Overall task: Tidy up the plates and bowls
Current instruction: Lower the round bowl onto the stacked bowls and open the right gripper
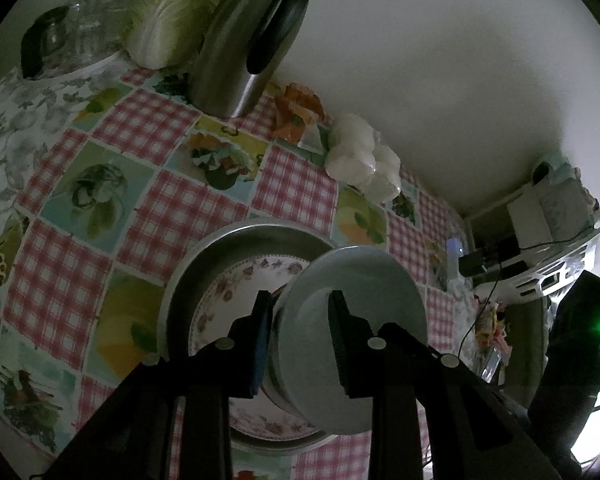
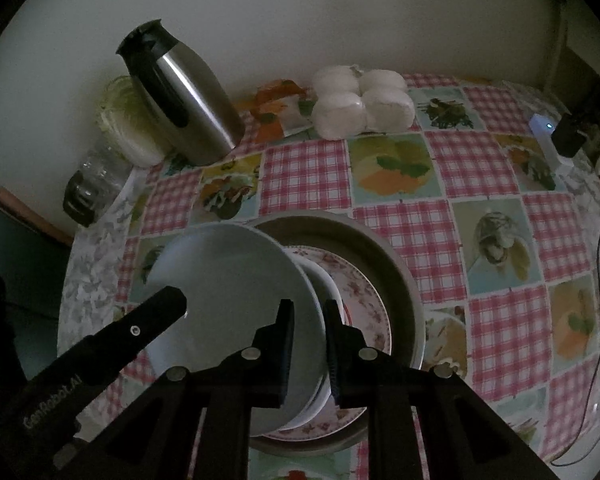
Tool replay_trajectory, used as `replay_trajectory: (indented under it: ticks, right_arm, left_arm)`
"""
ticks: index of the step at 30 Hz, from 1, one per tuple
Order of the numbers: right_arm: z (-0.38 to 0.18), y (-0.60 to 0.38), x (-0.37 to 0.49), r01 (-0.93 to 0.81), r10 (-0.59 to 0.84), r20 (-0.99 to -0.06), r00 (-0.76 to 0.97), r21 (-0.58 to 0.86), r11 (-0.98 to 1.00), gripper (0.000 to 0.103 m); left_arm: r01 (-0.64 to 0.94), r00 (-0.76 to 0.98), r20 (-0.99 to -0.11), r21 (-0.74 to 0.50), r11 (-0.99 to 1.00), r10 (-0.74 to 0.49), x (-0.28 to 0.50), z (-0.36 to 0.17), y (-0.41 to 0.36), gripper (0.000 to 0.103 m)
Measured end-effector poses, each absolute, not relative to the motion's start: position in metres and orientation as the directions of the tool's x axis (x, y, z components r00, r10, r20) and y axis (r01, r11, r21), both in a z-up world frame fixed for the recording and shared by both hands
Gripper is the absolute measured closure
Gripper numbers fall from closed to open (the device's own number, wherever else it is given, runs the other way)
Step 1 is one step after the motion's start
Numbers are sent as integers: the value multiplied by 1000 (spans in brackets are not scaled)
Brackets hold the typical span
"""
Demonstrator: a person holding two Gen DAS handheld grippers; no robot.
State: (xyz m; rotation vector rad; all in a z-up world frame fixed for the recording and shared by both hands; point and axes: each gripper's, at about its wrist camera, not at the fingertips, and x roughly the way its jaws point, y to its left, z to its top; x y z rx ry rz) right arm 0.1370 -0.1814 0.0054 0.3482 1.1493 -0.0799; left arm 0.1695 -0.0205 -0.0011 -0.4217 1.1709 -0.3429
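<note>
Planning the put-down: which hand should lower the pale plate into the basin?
Right, probably: right tongs pinch the pale plate's rim above the basin's floral plate; left tongs straddle the far edge.

Black angular grippers (image 1: pixel 300 340) (image 2: pixel 306 344), silver round rivets at the joints, blue pad inside one finger; white "GenRobot.AI" lettering.
</note>
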Motion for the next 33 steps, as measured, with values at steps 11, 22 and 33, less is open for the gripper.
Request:
replay_trajectory:
  ticks: [11,22,33]
  right_arm:
    - [26,-189,133,243,76,-876,476,214,946,58]
    - [16,-217,127,315,49,-891,451,211,925,53]
    - [28,-203,97,270,-7,-864,504,150,951,17]
  left_arm:
    - [16,354,-815,-485,874,-459,172,-4,-15,75]
    - [2,371,-814,-481,877,-447,169,2,-11,49]
    - [10,431,-833,-378,926,-345,142,12,1,20]
